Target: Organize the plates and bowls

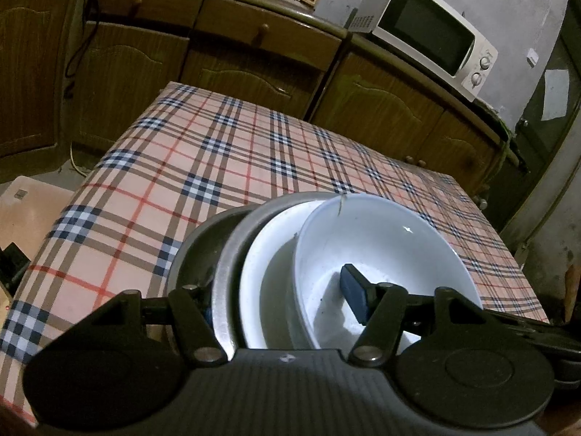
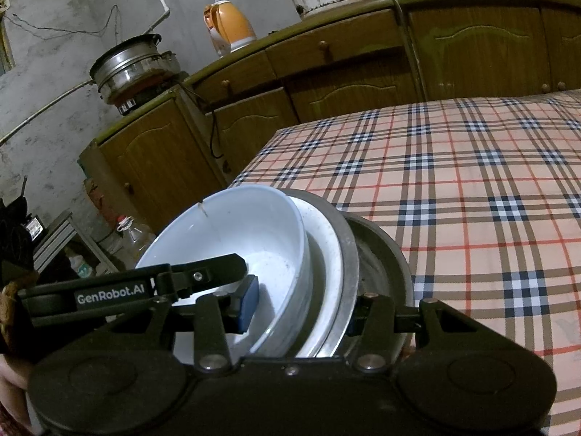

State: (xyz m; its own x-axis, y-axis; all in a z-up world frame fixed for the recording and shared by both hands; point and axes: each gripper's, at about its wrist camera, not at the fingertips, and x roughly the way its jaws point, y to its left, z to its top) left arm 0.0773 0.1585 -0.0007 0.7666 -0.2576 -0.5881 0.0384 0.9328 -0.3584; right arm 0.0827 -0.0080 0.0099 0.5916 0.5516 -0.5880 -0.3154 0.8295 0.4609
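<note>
Bowls and plates sit nested: white bowl inside white plate, inside metal dishes, at six o'clock on the plaid tabletop. Left gripper pinches the stack's rims, one finger inside the bowl. Right gripper clamps them likewise.

White bowl in grey metal dishes; pink, navy and red plaid tablecloth; orange kettle.

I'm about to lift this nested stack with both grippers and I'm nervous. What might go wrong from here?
1. The white bowl has a crack at its rim; squeezing or knocking it may worsen it.
2. It sits tilted in the white plate, loosely nested in the metal dishes, so pieces may slide.
3. The left gripper and right gripper both clamp the near edge; the far side could sag.
</note>
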